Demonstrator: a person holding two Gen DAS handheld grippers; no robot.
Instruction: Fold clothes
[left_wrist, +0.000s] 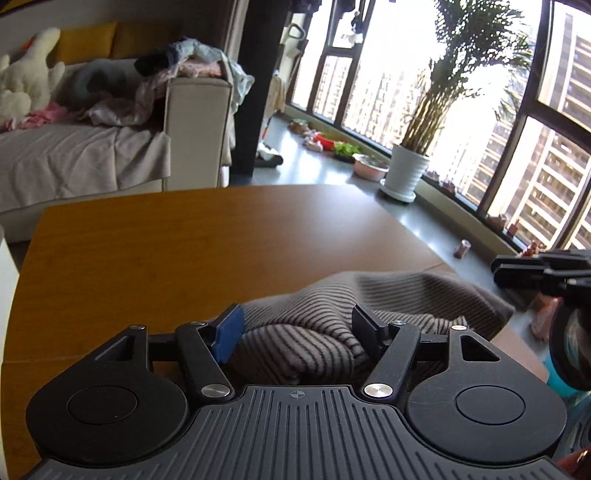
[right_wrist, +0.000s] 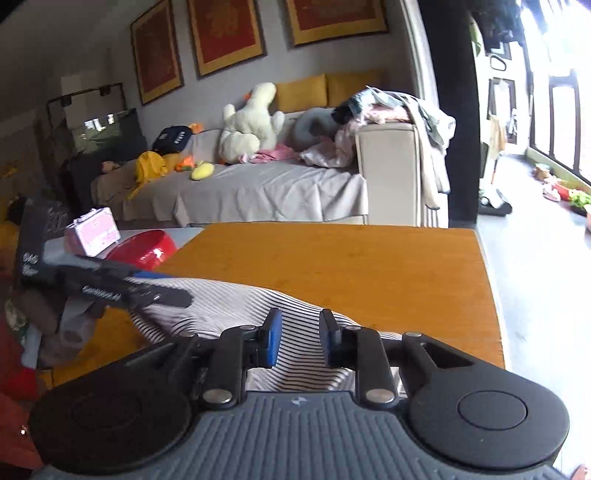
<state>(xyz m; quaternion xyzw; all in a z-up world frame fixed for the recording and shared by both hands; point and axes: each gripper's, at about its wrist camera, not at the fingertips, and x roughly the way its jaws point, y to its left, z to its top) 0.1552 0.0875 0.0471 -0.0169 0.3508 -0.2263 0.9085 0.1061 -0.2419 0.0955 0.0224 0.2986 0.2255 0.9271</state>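
Note:
A grey and white striped knit garment (left_wrist: 388, 295) lies bunched on the near part of the wooden table (left_wrist: 166, 251). My left gripper (left_wrist: 297, 319) is open wide, and a raised fold of the garment sits between its fingers without being pinched. The right gripper's black fingers (left_wrist: 524, 271) hover at the garment's right edge. In the right wrist view the striped garment (right_wrist: 221, 306) spreads under my right gripper (right_wrist: 300, 332), which is open with a narrow gap between its blue pads (right_wrist: 274, 341). The left gripper's finger (right_wrist: 147, 293) reaches over the cloth from the left.
A sofa (right_wrist: 258, 192) behind the table holds a plush toy (right_wrist: 251, 122) and a heap of clothes (right_wrist: 388, 107). A red bowl (right_wrist: 144, 249) and a pink case (right_wrist: 92, 230) sit left of the table. A potted palm (left_wrist: 406, 170) stands by the windows on the right.

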